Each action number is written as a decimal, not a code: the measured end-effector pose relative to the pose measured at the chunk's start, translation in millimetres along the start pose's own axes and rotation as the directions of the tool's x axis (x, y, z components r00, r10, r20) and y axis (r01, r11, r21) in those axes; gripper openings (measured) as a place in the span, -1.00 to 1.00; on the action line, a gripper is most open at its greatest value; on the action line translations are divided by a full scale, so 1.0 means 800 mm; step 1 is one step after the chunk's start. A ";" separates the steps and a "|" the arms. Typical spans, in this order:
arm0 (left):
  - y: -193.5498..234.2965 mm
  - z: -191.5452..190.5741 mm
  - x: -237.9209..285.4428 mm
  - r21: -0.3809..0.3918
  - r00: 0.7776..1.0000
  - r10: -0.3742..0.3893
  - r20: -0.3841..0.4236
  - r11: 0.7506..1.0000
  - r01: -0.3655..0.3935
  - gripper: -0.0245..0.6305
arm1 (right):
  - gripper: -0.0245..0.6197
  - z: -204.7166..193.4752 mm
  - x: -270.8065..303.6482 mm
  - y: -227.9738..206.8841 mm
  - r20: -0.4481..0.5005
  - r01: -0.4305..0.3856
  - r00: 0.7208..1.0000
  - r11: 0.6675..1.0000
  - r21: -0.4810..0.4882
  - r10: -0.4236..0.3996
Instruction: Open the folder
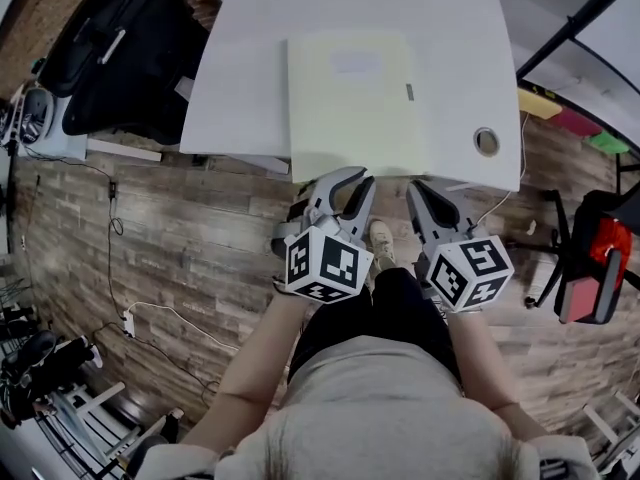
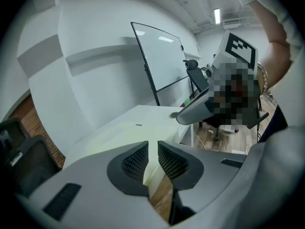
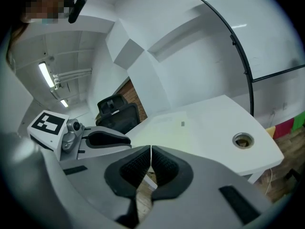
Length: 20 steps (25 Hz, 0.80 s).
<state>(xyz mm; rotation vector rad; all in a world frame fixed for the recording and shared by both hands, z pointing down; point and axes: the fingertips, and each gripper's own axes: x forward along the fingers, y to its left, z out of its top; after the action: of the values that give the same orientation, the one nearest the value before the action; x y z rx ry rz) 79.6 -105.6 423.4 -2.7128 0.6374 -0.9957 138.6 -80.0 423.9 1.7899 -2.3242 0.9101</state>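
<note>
Step in hand: approach, no contact yet. Both my grippers hover off the table's front edge, over the wood floor, pointing at the folder.

Left gripper: fingers a little apart, nothing between them, only the folder's near corner and floor seen through the gap. Right gripper: fingers clenched pad to pad, empty. The 2 sit side by side, near each other, not touching.

Folder: pale yellow, flat, closed, on the white table, with its near edge at or slightly past the front rim, just beyond my fingertips. There is a small grey mark on its right edge; clasp or tab, cannot tell.

Next move, my judgement: the right fingers must part first, then 1 gripper slips onto the top cover alone at a free edge and lifts, while the other pins the back cover down. Which edge is the spine is not clear from here.

Further back: cable hole at the table's right, black office chair to its left.
</note>
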 end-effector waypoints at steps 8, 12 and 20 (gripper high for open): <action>-0.014 -0.018 0.021 0.178 0.995 -0.013 -0.097 0.983 0.031 -0.40 | -0.86 -0.020 -0.001 -0.012 -0.023 0.020 1.000 0.999 0.039 -0.019; -0.018 -0.022 0.030 0.320 0.991 0.016 -0.134 0.947 0.028 -0.37 | -0.86 -0.024 -0.003 -0.019 -0.022 0.031 0.999 0.998 0.048 -0.030; -0.018 -0.026 0.048 0.334 0.987 0.011 -0.160 0.941 0.044 -0.37 | -0.86 -0.029 0.001 -0.028 -0.022 0.043 0.999 0.996 0.072 -0.041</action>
<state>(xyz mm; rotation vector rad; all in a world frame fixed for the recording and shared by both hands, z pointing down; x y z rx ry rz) 97.2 -110.6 465.3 -2.3604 0.4216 -1.2122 152.3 -72.6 452.1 1.8399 -2.2603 1.0138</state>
